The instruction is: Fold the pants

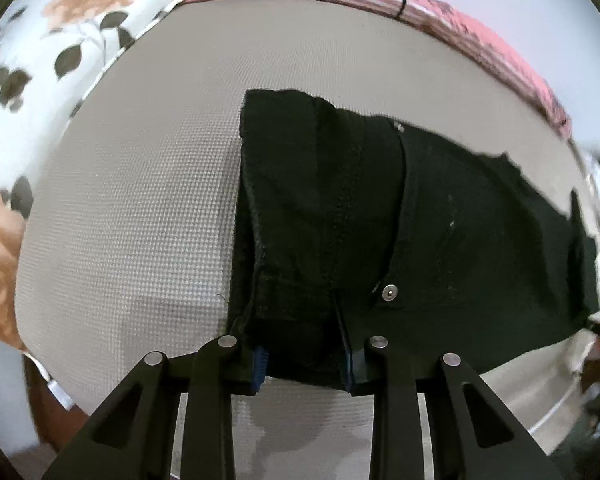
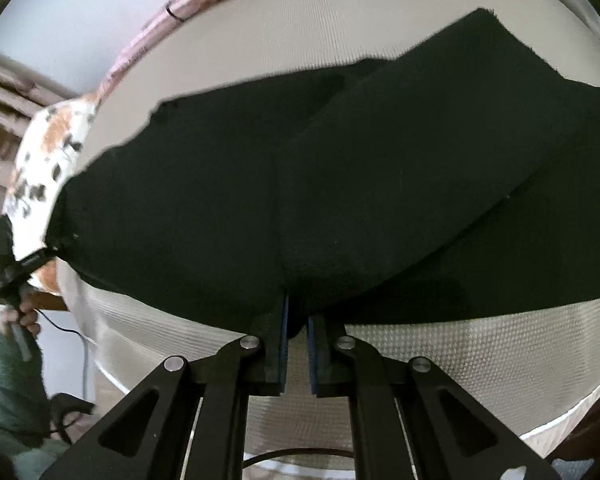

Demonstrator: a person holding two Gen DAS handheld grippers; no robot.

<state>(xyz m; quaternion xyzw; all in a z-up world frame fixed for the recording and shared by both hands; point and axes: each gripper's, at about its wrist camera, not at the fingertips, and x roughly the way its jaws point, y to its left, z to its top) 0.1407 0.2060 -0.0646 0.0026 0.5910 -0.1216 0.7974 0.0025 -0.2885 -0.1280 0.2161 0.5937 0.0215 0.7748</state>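
Black pants lie across a grey textured mat. In the left wrist view the waistband end with a metal rivet is nearest. My left gripper is shut on the waistband edge, with cloth bunched between its blue pads. In the right wrist view the pants spread wide, one leg folded diagonally over the other. My right gripper is shut on the near edge of the pants, lifted slightly off the mat. The other hand-held gripper shows at far left, at the cloth's end.
A floral cushion lies at the left of the mat. A pink striped cloth runs along the far edge. A person's hand and green sleeve show at the left in the right wrist view.
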